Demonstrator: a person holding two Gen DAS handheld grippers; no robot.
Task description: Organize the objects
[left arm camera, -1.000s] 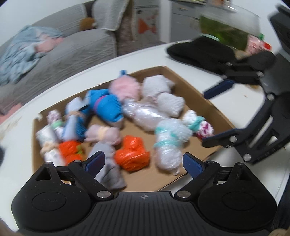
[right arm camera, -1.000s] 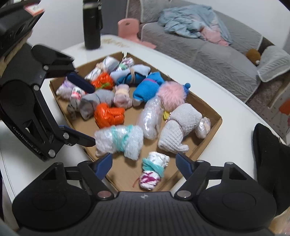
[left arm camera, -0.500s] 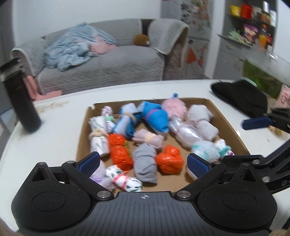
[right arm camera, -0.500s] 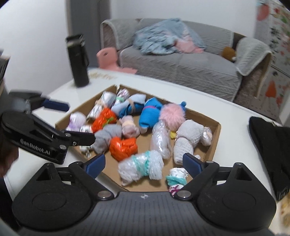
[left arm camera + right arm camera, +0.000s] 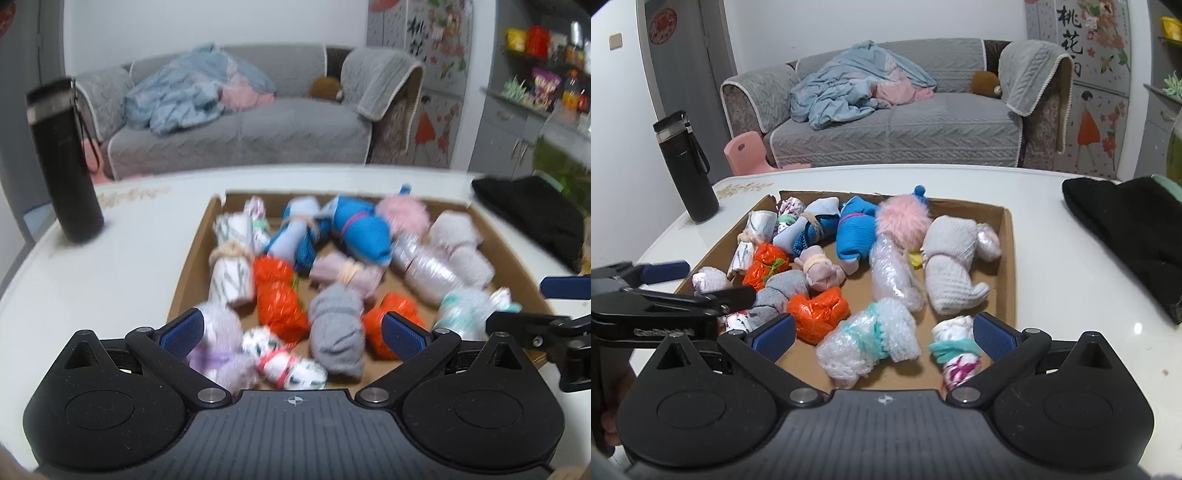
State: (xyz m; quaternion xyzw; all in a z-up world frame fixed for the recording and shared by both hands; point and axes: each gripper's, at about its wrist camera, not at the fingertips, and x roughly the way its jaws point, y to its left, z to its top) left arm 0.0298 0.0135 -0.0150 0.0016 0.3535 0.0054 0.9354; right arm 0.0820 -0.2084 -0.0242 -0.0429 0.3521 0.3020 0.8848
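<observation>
- Many soft bundles point(image 5: 868, 339) are lying in the cardboard tray point(image 5: 1007, 258) on the white table point(image 5: 1052, 295) — light, squashy, and the plastic-wrapped ones probably slippery; gripping across the tied middle looks safest.
- Both grippers are tilting down over the tray's near edge, side by side.
- Left gripper point(image 5: 291, 330) is standing spread, nothing pinched.
- Right gripper point(image 5: 884, 332) has just been opening — empty too.

Left view: from my left wrist, looking forward and down along my jaws, close over the near left edge of the box point(image 5: 192, 266).
Right view: from my right wrist, same tilt, close over the box's near right edge.
Faces: both toward the sofa point(image 5: 886, 122).
Shared: box, desk point(image 5: 1052, 258), flask point(image 5: 66, 162), sofa; each view catches the other gripper at its edge.
</observation>
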